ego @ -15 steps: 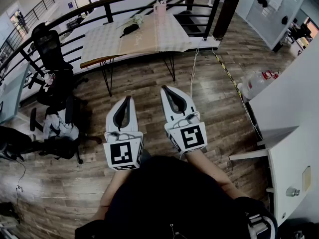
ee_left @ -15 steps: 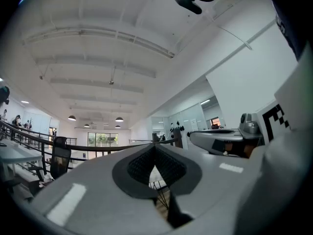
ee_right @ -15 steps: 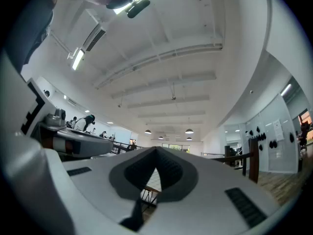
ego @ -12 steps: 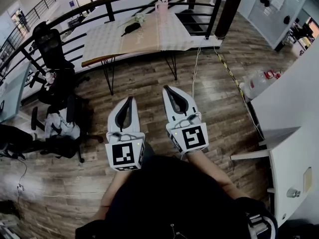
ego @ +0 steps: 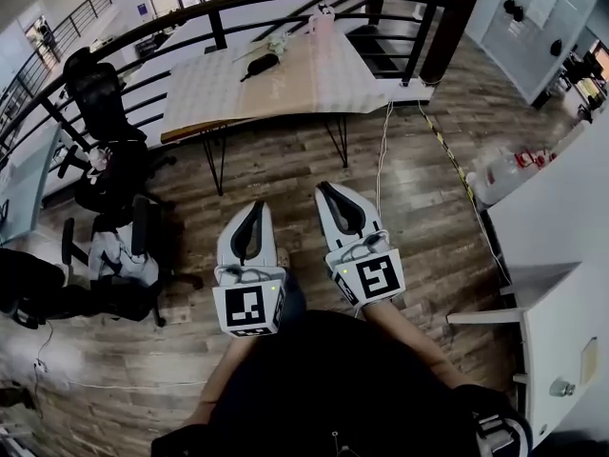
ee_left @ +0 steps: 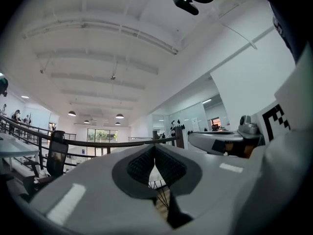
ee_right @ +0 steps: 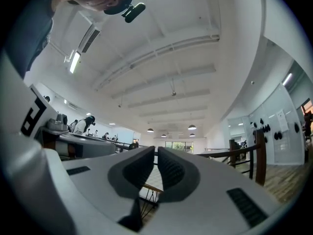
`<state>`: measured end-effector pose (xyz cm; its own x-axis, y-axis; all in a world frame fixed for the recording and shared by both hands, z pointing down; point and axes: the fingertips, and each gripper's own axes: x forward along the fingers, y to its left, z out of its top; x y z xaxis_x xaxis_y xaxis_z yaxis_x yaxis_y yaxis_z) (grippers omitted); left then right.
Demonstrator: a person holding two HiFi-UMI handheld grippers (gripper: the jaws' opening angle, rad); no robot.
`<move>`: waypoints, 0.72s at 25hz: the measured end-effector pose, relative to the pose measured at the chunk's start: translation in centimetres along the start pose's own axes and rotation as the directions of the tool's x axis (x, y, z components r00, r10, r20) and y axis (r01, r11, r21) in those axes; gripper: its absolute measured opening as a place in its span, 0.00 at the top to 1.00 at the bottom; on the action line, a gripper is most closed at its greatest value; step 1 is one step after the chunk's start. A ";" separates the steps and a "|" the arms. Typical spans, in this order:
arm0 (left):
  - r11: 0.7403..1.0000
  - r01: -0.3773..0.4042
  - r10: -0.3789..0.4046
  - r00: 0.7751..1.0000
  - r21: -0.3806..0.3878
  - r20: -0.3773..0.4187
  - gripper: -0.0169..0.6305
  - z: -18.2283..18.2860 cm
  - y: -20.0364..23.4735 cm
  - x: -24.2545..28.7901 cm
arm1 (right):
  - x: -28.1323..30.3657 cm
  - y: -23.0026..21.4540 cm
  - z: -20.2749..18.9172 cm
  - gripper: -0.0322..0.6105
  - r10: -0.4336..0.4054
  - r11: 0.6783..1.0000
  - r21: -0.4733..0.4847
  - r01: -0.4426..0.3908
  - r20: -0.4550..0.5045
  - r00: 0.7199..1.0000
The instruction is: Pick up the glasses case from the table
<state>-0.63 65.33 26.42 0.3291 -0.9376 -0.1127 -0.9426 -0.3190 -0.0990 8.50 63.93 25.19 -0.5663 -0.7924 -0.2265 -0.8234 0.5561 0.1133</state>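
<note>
Head view gives me both claws held low in front of the person, over the wooden floor [ego: 285, 160] and well short of the table [ego: 314, 89]. The left gripper [ego: 258, 205] has its two jaws together at the tips, and only the oval hollow behind the pads stays open. In the left gripper view I see the same: the ribbed pads [ee_left: 142, 165] meet at the top and nothing is between them. The right gripper [ego: 324, 188] looks closed as well. In the right gripper view its pads [ee_right: 171, 173] stand almost touching, with only a thin slit of light between, and no object is held there. Neither claw touches anything.

The glasses case [ego: 260, 65] is a dark, long shape and lies on the far part of the table, near the black railing [ego: 219, 36]. Just beside it sits a small pale object [ego: 278, 41] which I cannot identify. The case is well apart from both claws. A black office chair [ego: 95, 89] stands to the left of the table.
</note>
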 end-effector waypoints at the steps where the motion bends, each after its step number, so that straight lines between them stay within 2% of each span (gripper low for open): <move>1: 1.000 0.008 -0.008 1.000 -0.006 0.004 0.95 -0.4 0.7 1.1 | 1.1 -0.3 -0.4 0.94 0.002 1.000 -0.006 -0.002 0.000 1.000; 4: 0.999 0.021 -0.021 1.000 -0.026 0.001 0.92 -1.6 3.4 4.8 | 5.0 -1.6 -1.8 0.94 0.001 1.000 -0.013 -0.001 -0.006 1.000; 8: 0.999 0.030 -0.031 1.000 -0.045 -0.004 0.78 -2.5 8.3 10.9 | 12.0 -3.5 -3.5 0.94 0.000 1.000 -0.005 0.000 -0.025 1.000; 11: 0.998 0.044 -0.046 0.998 -0.055 -0.037 0.69 -3.5 12.1 14.9 | 17.1 -4.4 -4.4 0.94 -0.005 1.000 -0.007 0.004 -0.045 0.999; 14: 0.998 0.045 -0.047 0.998 -0.050 -0.041 0.66 -4.0 15.3 18.8 | 21.7 -5.7 -4.9 0.94 -0.011 1.000 -0.017 0.010 -0.054 0.999; 18: 0.996 0.061 -0.063 0.997 -0.064 -0.033 0.65 -4.8 18.2 23.4 | 25.8 -7.2 -6.8 0.94 -0.016 1.000 -0.007 0.015 -0.117 0.993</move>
<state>-10.32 36.88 26.75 0.3861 -0.9195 -0.0736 -0.9224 -0.3840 -0.0418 -0.42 37.78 25.12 -0.5533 -0.8252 -0.1133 -0.8322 0.5421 0.1163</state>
